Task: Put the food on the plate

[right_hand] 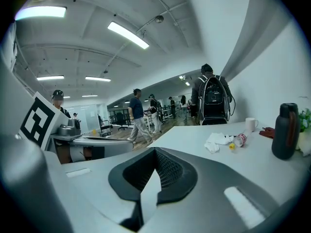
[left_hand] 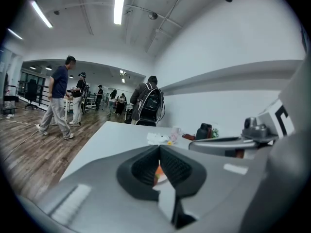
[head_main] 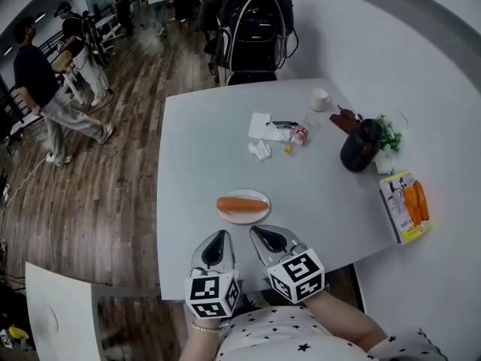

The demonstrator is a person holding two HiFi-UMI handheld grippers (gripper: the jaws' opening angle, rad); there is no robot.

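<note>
Nearest me, my left claw (head_main: pixel 221 236) and right claw (head_main: pixel 255 232) hover over the front edge of the table (head_main: pixel 195 126), both pressed together on nothing. Just beyond their tips the orange food (head_main: pixel 242 204) lies on the white plate (head_main: pixel 259 216), so that part looks done (unless the orange pieces in the yellow packet (head_main: pixel 406 205), well off to the right, count too). Farther off sit crumpled tissues (head_main: pixel 260 150), a black bottle (head_main: pixel 360 146) and a cup (head_main: pixel 320 98). Nothing blocks my way.
</note>
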